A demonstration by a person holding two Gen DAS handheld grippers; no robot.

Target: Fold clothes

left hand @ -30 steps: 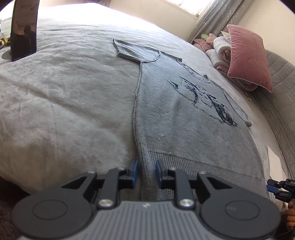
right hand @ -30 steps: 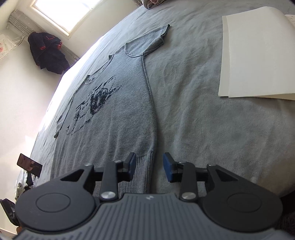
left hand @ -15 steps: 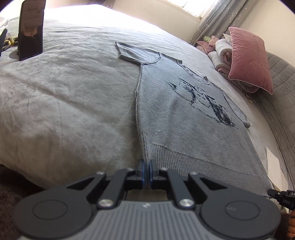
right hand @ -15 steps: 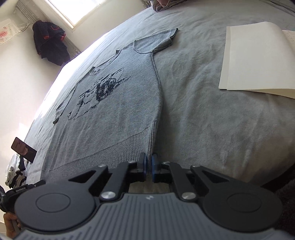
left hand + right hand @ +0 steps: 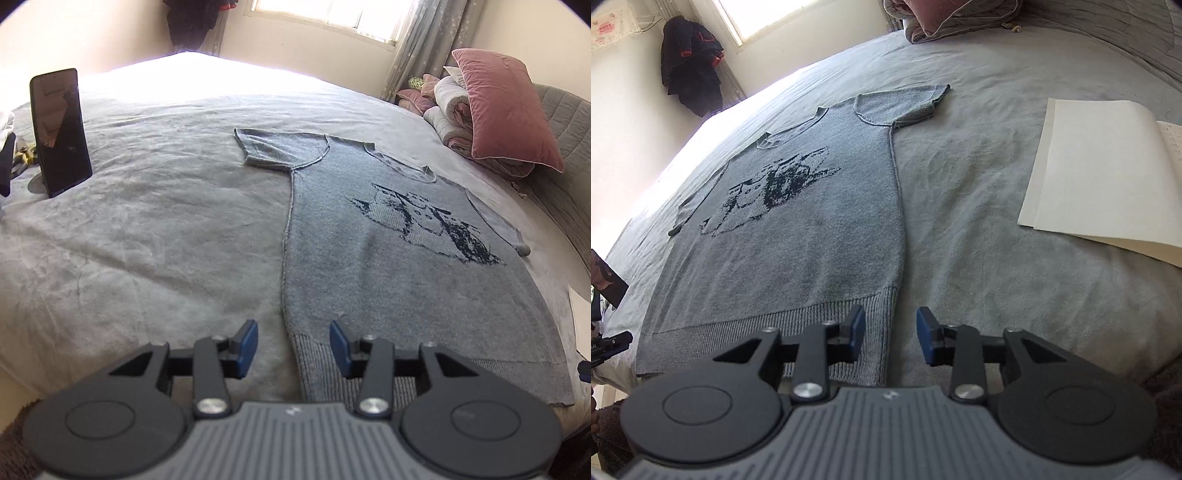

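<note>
At the foot edge of the bed [image 5: 155, 236], nearest to me, both grippers hang over the ribbed hem of the sweater [image 5: 388, 266]. The left gripper [image 5: 293, 345] has its jaws spread wide, straddling the hem's left corner with nothing between the blue pads; one pad sits over bare blanket just beside the side seam, the other over the ribbing. The right gripper [image 5: 890, 334] is likewise wide apart and empty, set over the hem's right corner, its inner pad above the knit and its outer pad above the blanket.

Beyond the hem, the grey short-sleeved sweater lies flat and face up on the grey bed, spread full length, with a dark knitted picture across the chest and both sleeves laid out to the sides. Right of the sweater, well apart from it, rests an open book [image 5: 1104, 173] with cream pages. Left of the sweater, a dark phone [image 5: 61, 131] stands propped upright on the blanket.

Past the sweater's collar end, off to its right, a pink pillow [image 5: 506, 107] leans on a rolled bundle of bedding against a padded grey headboard. Farther still, dark clothing [image 5: 692, 70] hangs on the wall beside a bright window [image 5: 325, 16].
</note>
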